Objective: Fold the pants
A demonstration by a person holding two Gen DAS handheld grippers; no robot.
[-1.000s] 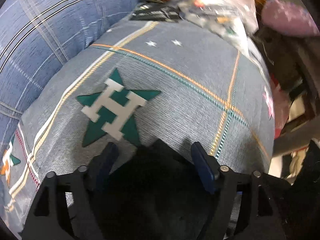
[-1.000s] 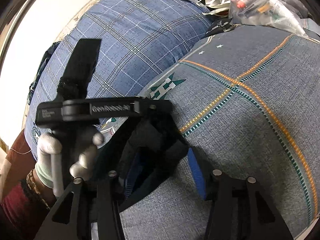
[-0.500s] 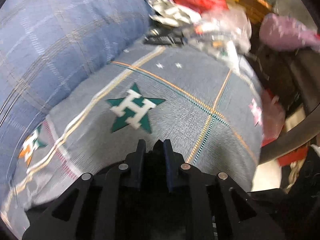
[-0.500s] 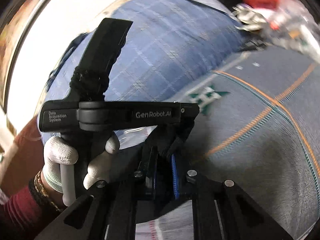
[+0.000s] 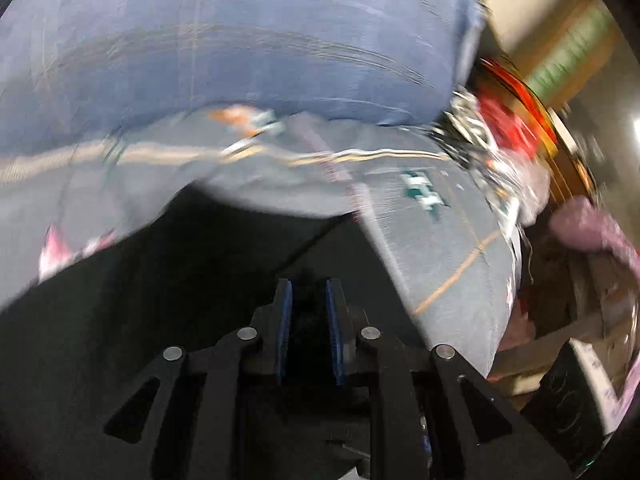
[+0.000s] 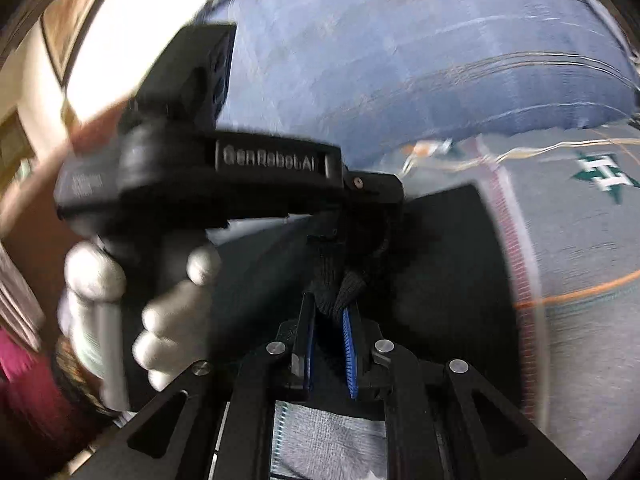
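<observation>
The black pants (image 5: 168, 280) hang dark and blurred across the lower left of the left wrist view, above the grey patterned bedsheet (image 5: 440, 248). My left gripper (image 5: 308, 292) is shut on a bunch of the black fabric. In the right wrist view my right gripper (image 6: 330, 312) is shut on a knitted black edge of the pants (image 6: 440, 248). The left gripper body (image 6: 224, 176), held by a white-gloved hand (image 6: 160, 320), is right beside it, just above and to the left.
A blue plaid pillow or duvet (image 5: 240, 40) lies behind the sheet. A pile of plastic bags and red clutter (image 5: 504, 136) sits at the sheet's far right edge. A pink bundle (image 5: 592, 224) and dark boxes are off the bed's right side.
Both grippers closed on the black pants and have lifted and swung left. The star logo on the sheet has moved away to the right. The views are now motion-blurred.
</observation>
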